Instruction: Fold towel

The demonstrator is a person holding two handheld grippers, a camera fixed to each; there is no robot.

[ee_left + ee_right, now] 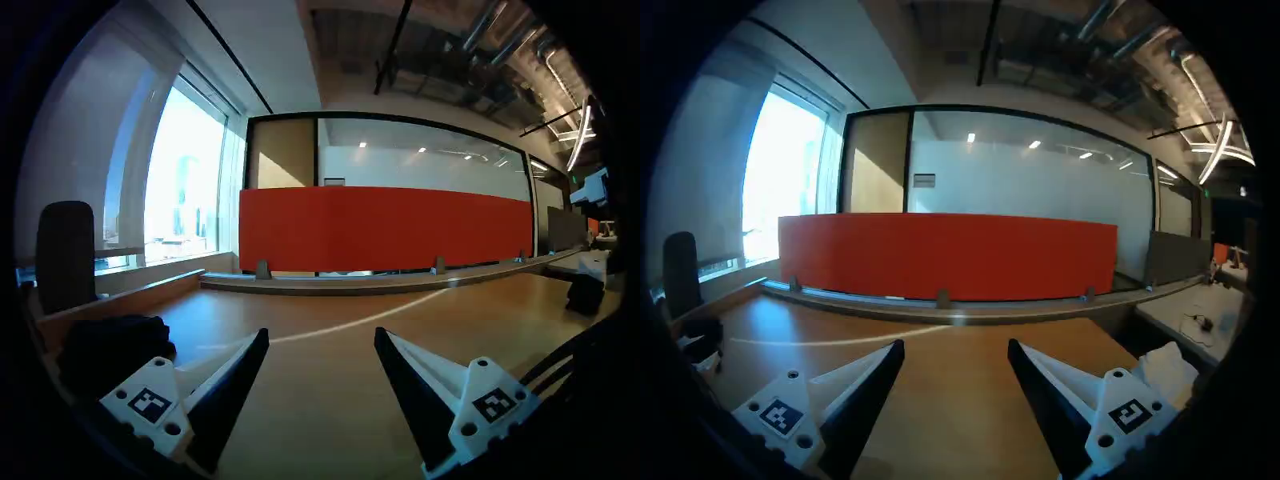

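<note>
My left gripper [320, 332] is open above a bare wooden tabletop [320, 400], with nothing between its fingers. A dark, soft-looking bundle [112, 344] lies on the table just left of its left finger; I cannot tell whether it is a towel. My right gripper [954, 344] is also open over the same wooden table [960, 408], holding nothing. A white crumpled cloth [1170, 368] sits at the table's right edge, beside its right finger.
A red divider panel [384, 228] stands along the table's far edge, also seen as the red panel [948, 256]. A black chair back [66, 252] is at the left by the window. A dark object [586, 294] sits at the far right of the table.
</note>
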